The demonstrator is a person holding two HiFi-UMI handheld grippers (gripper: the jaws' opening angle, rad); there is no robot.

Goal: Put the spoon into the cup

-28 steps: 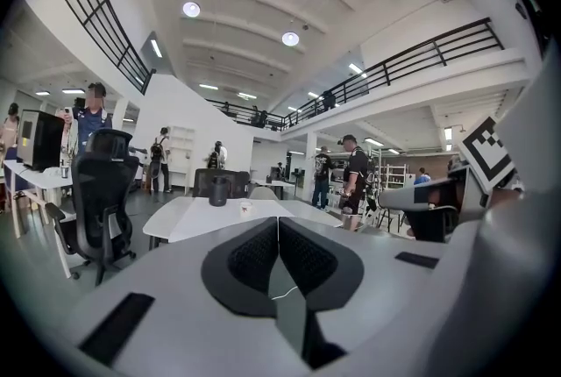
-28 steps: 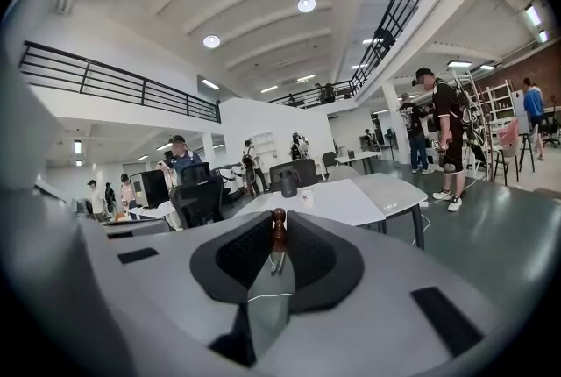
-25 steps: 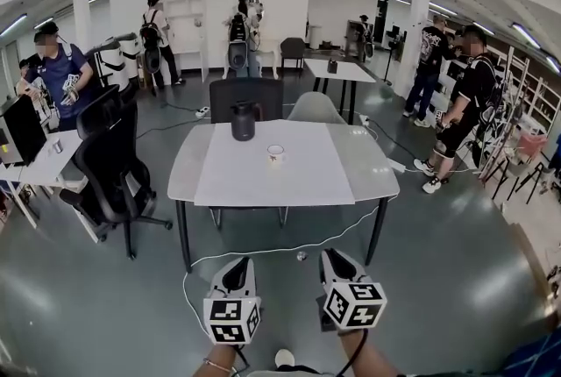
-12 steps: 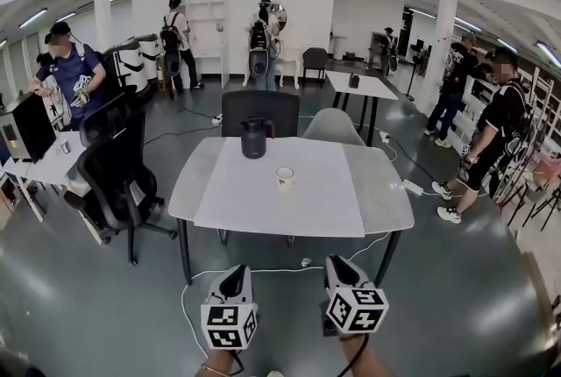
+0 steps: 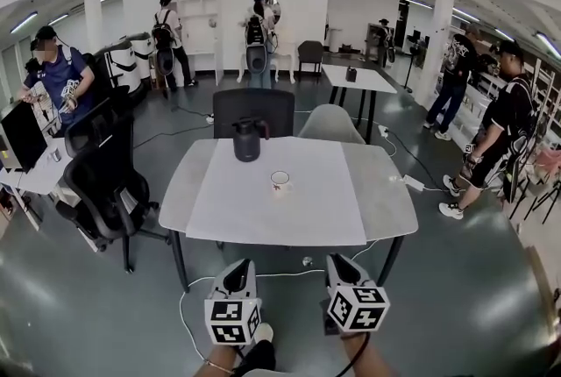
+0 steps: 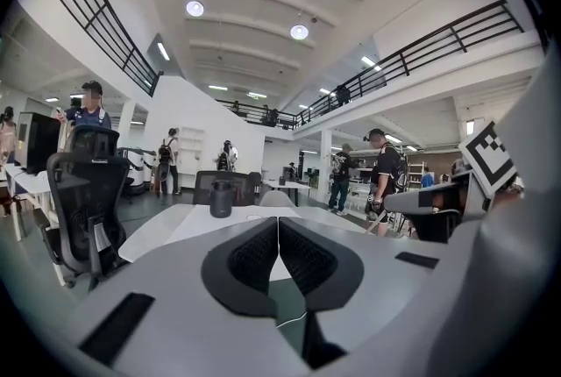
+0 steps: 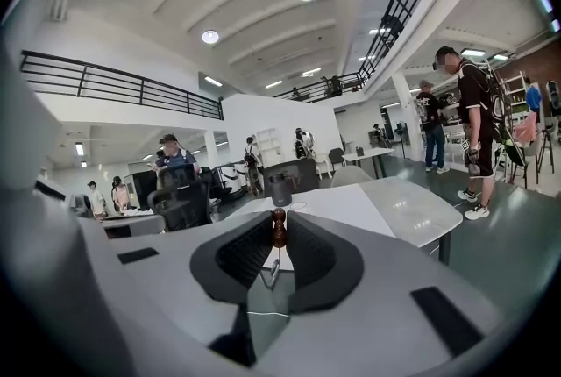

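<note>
The spoon is clamped in the right tongs; the left tongs are clenched empty. The cup is seen mid-frame.

The left gripper and right gripper hang short of the table (cup near a dark jug).

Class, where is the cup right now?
In the head view, the cup stands near the middle of the table, on the white mat, just in front and right of the dark jug.

Head view looks down from well back; gripper views sit low, facing forward — all share table and jug.
</note>
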